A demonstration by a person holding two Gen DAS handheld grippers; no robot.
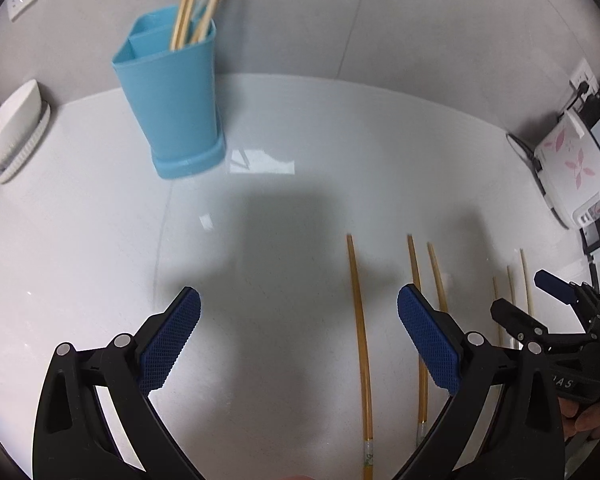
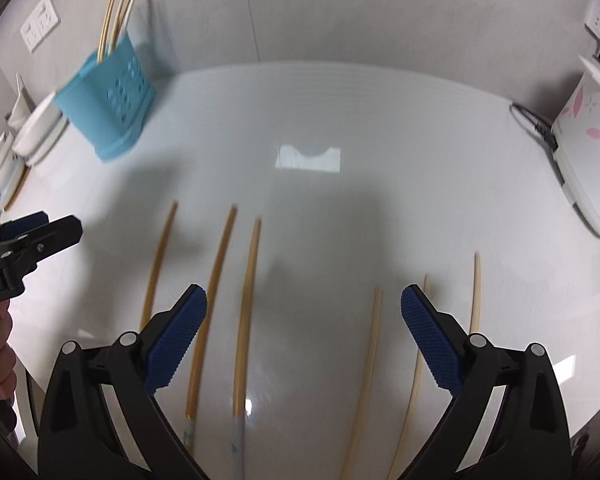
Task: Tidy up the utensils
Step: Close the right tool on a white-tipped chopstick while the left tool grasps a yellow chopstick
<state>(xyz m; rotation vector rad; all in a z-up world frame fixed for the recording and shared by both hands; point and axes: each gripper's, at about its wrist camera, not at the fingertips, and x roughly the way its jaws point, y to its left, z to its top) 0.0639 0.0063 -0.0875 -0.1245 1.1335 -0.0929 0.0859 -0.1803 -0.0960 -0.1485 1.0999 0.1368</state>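
A blue utensil holder [image 1: 172, 100] stands at the back left of the white counter with several chopsticks [image 1: 194, 4] upright in it; it also shows in the right wrist view [image 2: 108, 108]. Several loose bamboo chopsticks lie on the counter: darker ones [image 2: 246, 312] on the left, paler ones [image 2: 370, 360] on the right. My left gripper [image 1: 300, 340] is open and empty above the counter, with one chopstick [image 1: 360, 340] between its fingers. My right gripper [image 2: 304, 340] is open and empty over the loose chopsticks. It shows in the left wrist view at the right edge [image 1: 540, 304].
White bowls and dishes [image 1: 12, 132] sit at the far left by the wall. A white appliance with pink flowers [image 2: 588, 148] and its cable stand at the right. Wall sockets [image 2: 40, 26] are behind the holder.
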